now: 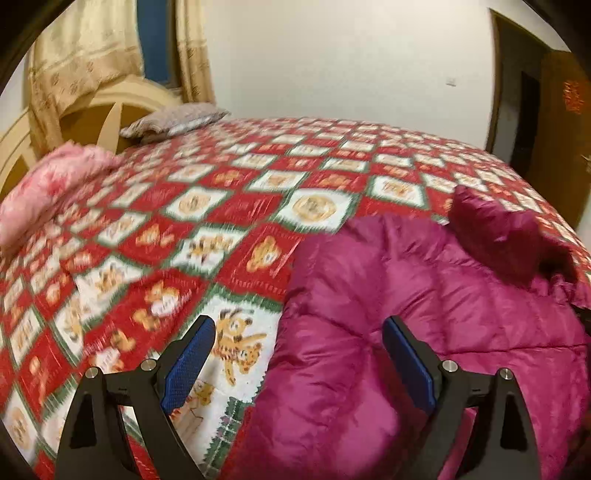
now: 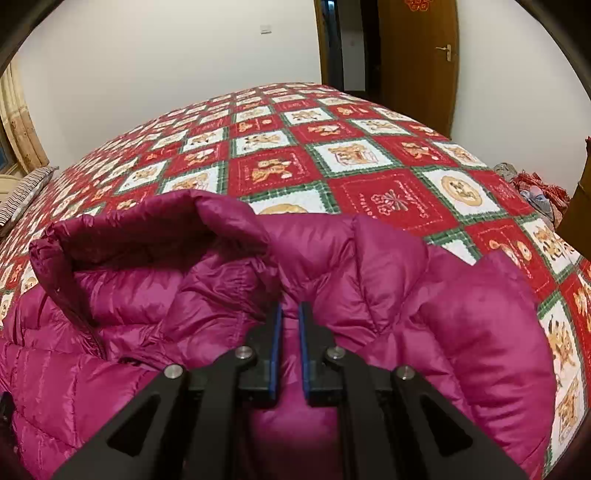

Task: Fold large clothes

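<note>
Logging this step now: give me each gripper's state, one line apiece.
Left gripper: open, holding nothing, jaws wide over the magenta puffer jacket.
Right gripper: shut on a fold of the jacket near its hood.

One magenta puffer jacket (image 2: 369,295) on one bed with a single red-and-white patchwork bedspread (image 1: 240,206). Two tools: left tool (image 1: 299,354), right tool (image 2: 290,332), each with two blue-padded fingers. Two pillows: one pink pillow (image 1: 48,184), one grey patterned pillow (image 1: 177,118). Two curtain panels (image 1: 81,55). One wooden door (image 2: 417,55), one door handle (image 2: 445,51), one wall switch (image 2: 266,28), one clothes heap (image 2: 535,192) beside the bed.
</note>
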Available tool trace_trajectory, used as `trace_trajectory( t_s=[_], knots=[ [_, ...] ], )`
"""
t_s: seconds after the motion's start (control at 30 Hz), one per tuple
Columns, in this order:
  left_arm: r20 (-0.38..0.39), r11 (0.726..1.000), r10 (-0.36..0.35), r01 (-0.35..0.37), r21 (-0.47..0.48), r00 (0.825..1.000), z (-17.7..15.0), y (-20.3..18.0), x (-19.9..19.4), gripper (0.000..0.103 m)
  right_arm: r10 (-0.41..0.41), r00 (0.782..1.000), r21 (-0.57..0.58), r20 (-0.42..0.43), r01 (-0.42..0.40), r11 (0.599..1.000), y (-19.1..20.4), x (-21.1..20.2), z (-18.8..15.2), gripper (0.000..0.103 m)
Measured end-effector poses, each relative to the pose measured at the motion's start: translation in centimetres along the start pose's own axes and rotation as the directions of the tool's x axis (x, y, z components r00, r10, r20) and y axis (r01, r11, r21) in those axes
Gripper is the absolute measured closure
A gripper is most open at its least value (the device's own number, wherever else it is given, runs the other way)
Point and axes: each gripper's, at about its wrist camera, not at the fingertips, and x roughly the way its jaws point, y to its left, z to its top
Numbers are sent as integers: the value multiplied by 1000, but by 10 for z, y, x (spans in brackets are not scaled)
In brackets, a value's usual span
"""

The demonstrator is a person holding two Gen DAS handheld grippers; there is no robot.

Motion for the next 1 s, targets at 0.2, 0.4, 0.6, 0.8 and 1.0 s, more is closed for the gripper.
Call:
trace_trajectory(
  t_s=[0.2, 0.4, 0.6, 0.8, 1.0],
  knots=[
    [112, 987, -127, 114, 112, 986, 47, -39, -46, 11, 31, 999, 26, 12, -31, 999, -5, -1, -1, 93],
    [7, 959, -252, 249, 133, 968, 97, -119, -25, 11, 47, 999, 40, 17, -48, 998, -6, -1, -2, 93],
    [-186, 971, -6, 50, 234, 982, 95, -193, 53, 12, 64, 998, 57, 27, -66, 996, -9, -2, -3, 93],
    [-287, 990, 1, 41, 138, 958, 73, -158, 76, 76, 76, 996, 69, 36, -79, 994, -11, -2, -4, 94],
    [-254, 993, -73, 95, 74, 965, 54, -129, 60, 83, 75, 997, 70, 32, -77, 995, -11, -2, -4, 94]
  ],
)
